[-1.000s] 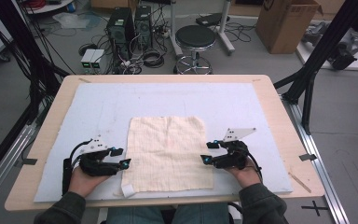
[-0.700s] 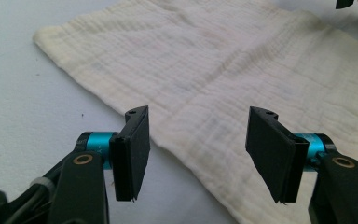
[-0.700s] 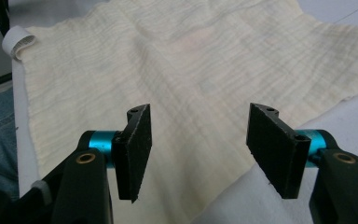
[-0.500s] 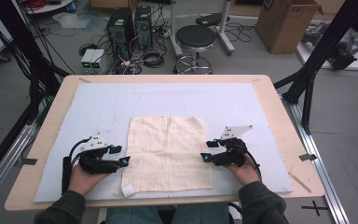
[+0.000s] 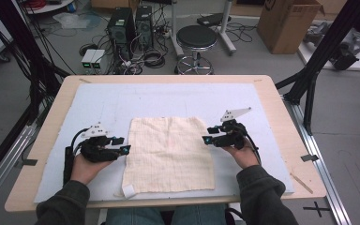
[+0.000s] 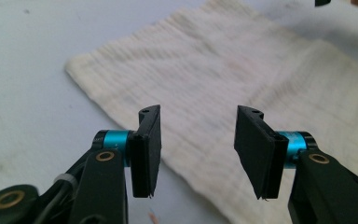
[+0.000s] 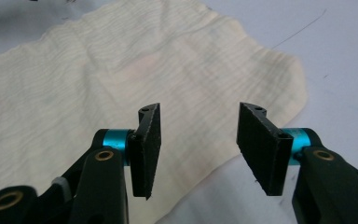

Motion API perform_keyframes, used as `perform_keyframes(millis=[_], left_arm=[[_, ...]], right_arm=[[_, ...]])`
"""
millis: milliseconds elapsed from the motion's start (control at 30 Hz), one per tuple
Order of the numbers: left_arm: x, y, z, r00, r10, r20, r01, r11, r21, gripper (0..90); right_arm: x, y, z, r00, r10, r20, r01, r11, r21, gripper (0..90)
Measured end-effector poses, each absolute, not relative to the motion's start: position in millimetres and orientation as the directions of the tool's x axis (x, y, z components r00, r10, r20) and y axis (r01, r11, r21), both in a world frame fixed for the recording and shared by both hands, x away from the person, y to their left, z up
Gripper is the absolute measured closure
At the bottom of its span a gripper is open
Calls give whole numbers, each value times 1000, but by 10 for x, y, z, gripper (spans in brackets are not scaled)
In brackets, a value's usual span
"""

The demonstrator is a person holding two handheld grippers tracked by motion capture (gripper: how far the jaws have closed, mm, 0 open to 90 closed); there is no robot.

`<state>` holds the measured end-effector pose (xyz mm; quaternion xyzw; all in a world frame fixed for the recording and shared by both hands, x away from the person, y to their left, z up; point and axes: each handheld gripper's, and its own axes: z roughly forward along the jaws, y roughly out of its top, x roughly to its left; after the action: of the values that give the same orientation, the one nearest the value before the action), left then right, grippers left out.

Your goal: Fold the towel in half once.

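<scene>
While the cream cloth [image 5: 169, 153] lies flat near the middle of the pale blue mat [image 5: 168, 101], closer to my side of it, I hold a claw at each of its side edges. Its weave shows faint grid lines, and a small white tag [image 5: 128, 190] sticks out at its near left corner. My left gripper [image 5: 122, 145] sits just beside the cloth's left edge, its jaws apart with nothing pinched; in the left gripper view the cloth [image 6: 242, 88] lies under and beyond the gap. My right gripper [image 5: 210, 136] sits at the right edge, likewise unclenched, with the cloth [image 7: 135, 79] below its parted jaws. Both sets of jaws have just been closing, with nothing gripped between them. The mat covers most of the wooden table [image 5: 281, 105]. Beyond the table stand a round stool [image 5: 196, 36], computer towers [image 5: 131, 23] and a cardboard box [image 5: 288, 23].
</scene>
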<state>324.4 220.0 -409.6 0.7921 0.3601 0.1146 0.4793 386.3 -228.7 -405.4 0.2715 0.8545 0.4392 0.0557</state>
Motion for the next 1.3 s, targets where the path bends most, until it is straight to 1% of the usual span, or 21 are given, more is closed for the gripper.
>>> perform_keyframes(millis=[100,167,267,333,400,500,633,733,800,900,1000,1033,1067,1100,1133,1200,1233,1300], left_arm=[[3396,2150,-4029,701,696,-151,461,-281,842,518],[3502,2126,-3996,694,701,-164,467,-266,843,522],[3665,2121,-3962,677,713,-184,476,-235,847,555],[3766,2103,-3951,663,727,-178,484,-235,843,563],[3858,2098,-3958,660,722,-206,498,-215,840,564],[3975,2073,-3974,646,738,-197,508,-223,832,566],[4090,2071,-4063,598,767,-231,538,-171,825,571],[4162,2079,-4154,570,788,-231,562,-169,810,563],[4202,2088,-4205,561,797,-225,575,-179,798,573],[4250,2093,-4267,546,808,-221,592,-186,784,579],[4284,2077,-4307,529,817,-230,605,-173,777,567],[4292,2062,-4324,509,829,-230,613,-162,773,534],[4303,2049,-4343,495,838,-229,624,-159,765,480],[4312,2037,-4364,492,839,-231,629,-159,761,473],[4319,2028,-4380,489,842,-228,633,-163,756,487],[4331,2008,-4413,481,846,-229,642,-162,749,498],[4336,2001,-4426,483,846,-225,646,-172,744,512],[4336,1988,-4429,471,856,-213,644,-169,746,553]], right_arm=[[4004,-2262,-3993,-838,526,142,427,472,771,521],[4102,-2251,-3956,-836,530,139,427,472,771,544],[4254,-2227,-3912,-827,545,139,440,473,763,579],[4352,-2218,-3902,-819,555,146,454,470,757,575],[4440,-2221,-3909,-812,566,138,451,461,764,599],[4542,-2252,-3962,-788,595,157,477,427,768,630],[4643,-2260,-4071,-746,639,186,514,376,771,671],[4704,-2209,-4181,-749,633,196,533,400,745,687],[4742,-2208,-4246,-743,636,211,555,409,725,706],[4785,-2231,-4303,-732,636,246,574,381,725,722],[4801,-2194,-4339,-732,629,262,585,384,714,701],[4805,-2175,-4352,-731,632,258,587,389,710,689],[4808,-2159,-4362,-731,632,257,589,394,705,689],[4814,-2145,-4376,-735,630,251,585,403,704,692],[4811,-2128,-4384,-736,630,248,588,413,696,700],[4805,-2099,-4401,-738,634,229,587,437,681,736],[4799,-2092,-4398,-736,638,225,587,437,682,783],[4797,-2075,-4402,-743,635,212,578,450,681,832]])
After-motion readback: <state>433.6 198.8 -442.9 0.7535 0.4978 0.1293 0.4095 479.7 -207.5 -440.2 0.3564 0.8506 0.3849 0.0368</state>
